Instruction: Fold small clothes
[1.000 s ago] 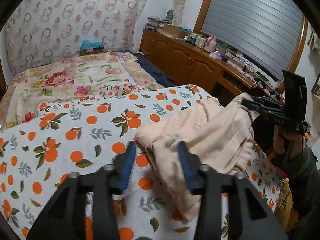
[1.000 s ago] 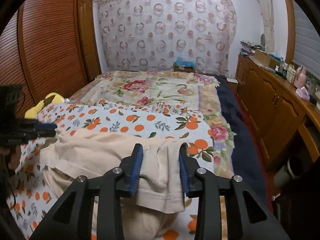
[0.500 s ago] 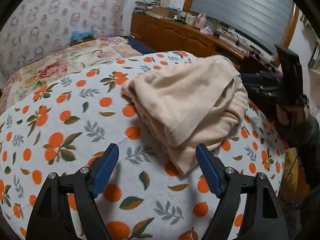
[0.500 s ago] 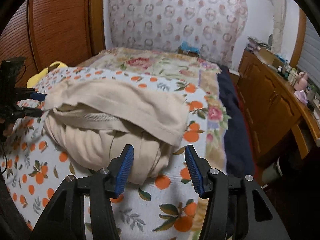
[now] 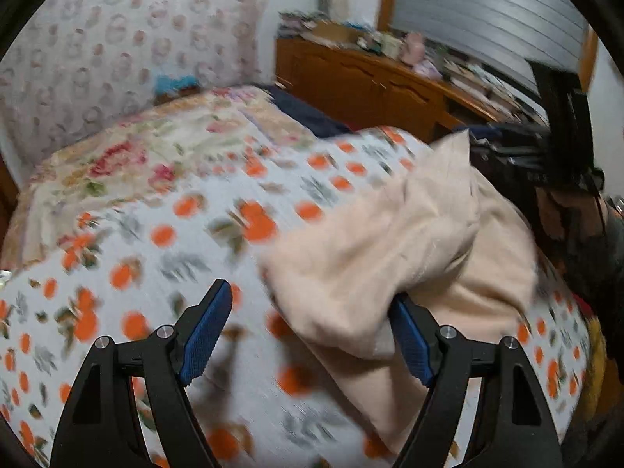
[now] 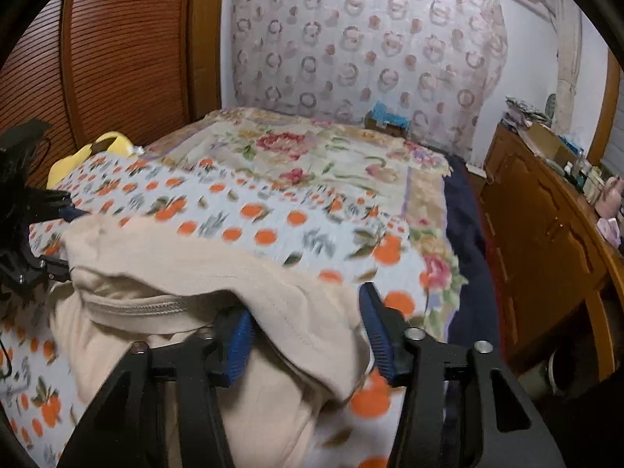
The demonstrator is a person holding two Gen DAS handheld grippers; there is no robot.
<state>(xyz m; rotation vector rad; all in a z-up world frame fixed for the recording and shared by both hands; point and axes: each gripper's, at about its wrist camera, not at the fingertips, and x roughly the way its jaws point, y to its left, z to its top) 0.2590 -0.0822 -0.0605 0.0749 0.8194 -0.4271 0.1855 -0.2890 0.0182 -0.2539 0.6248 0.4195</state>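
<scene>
While cream garment (image 6: 218, 273) lies on bed, left gripper (image 5: 312, 335) spread, right gripper (image 6: 308, 331) closing round its edge.

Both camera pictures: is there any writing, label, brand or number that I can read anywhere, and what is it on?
No text can be read in either picture.
Other gripper, left wrist view: faint pale marks on its black body, too blurred to read.
Clutter on the wooden cabinet: boxes and bottles, any labels too small and blurred.
Orange-print sheet and beige garment: pattern and plain cloth only, no writing.
</scene>
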